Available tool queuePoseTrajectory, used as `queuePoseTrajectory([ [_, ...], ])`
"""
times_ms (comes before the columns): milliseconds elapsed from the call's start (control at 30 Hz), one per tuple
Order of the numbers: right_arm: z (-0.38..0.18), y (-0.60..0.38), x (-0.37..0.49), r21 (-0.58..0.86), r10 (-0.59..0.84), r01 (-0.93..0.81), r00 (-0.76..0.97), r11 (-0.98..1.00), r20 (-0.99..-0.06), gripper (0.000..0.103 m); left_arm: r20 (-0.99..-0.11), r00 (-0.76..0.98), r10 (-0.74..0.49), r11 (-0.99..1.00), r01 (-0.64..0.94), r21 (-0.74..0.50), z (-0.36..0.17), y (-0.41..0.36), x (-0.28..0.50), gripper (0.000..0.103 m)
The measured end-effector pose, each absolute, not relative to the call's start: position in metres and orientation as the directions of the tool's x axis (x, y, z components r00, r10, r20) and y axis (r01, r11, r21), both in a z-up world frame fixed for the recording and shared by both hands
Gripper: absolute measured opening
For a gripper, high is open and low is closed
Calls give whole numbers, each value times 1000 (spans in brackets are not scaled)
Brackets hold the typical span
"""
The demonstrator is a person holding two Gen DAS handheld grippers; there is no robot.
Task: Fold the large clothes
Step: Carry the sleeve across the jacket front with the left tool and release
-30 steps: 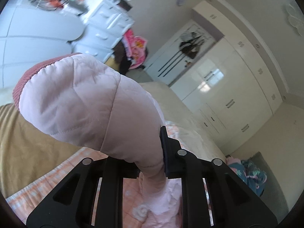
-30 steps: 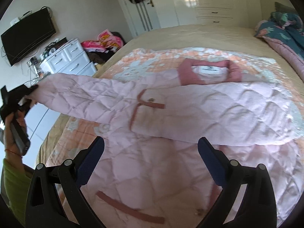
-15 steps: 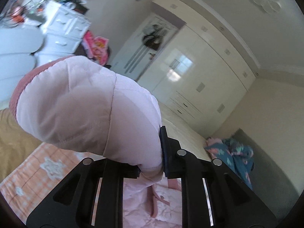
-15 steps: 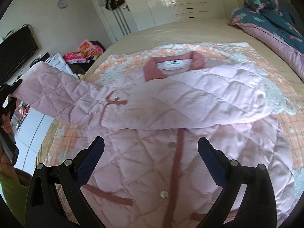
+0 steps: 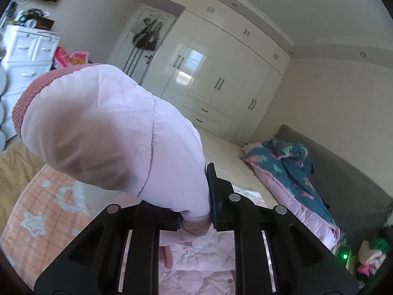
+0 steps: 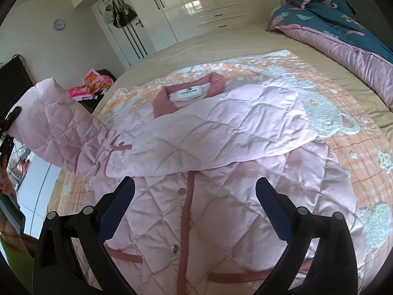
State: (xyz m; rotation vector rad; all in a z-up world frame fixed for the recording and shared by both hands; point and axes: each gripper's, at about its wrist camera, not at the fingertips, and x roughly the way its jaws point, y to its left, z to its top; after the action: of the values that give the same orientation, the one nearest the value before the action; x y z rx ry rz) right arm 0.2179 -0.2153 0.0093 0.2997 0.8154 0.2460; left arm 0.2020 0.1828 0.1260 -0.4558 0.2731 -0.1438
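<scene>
A pale pink quilted jacket [image 6: 208, 132] lies front up on the bed, its dusty-pink collar [image 6: 189, 93] toward the far side. One sleeve [image 6: 221, 127] lies folded across the chest. The other sleeve [image 6: 61, 127] is raised off the bed at the left. My left gripper [image 5: 196, 211] is shut on that sleeve [image 5: 110, 127] near its ribbed pink cuff, and the sleeve hides its left fingertip. In the right wrist view the left gripper [image 6: 9, 120] shows at the frame's left edge. My right gripper [image 6: 195, 186] hovers open over the snap-button front, holding nothing.
An orange checked blanket [image 6: 356, 147] lies under the jacket on a tan bedspread. A teal and pink quilt [image 6: 331, 24] is bunched at the bed's right side. White wardrobes [image 5: 221, 73] line the far wall. A white dresser [image 5: 24, 56] stands left. A hand in a green sleeve [image 6: 9, 258] shows lower left.
My left gripper has carried the sleeve in over the bed and rolled, its view swinging from the dresser to the wardrobes. The right gripper has shifted across the jacket, still open.
</scene>
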Motion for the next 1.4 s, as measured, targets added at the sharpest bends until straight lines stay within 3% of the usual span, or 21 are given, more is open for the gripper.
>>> queuePoseTrajectory([
  [267, 7, -227, 219, 370, 322, -73, 665, 926, -673, 98, -249, 935, -251, 894, 126, -429, 114, 161, 212, 9],
  [600, 1, -241, 219, 390, 321, -49, 666, 919, -673, 98, -293, 895, -337, 921, 248, -301, 96, 108, 226, 12],
  [1033, -10, -273, 219, 439, 306, 26, 680, 898, -667, 98, -479, 753, -452, 892, 398, -216, 39, 21, 255, 15],
  [1400, -21, -304, 220, 483, 287, 99, 694, 870, -660, 98, -626, 650, -430, 881, 453, -135, -16, -24, 264, 16],
])
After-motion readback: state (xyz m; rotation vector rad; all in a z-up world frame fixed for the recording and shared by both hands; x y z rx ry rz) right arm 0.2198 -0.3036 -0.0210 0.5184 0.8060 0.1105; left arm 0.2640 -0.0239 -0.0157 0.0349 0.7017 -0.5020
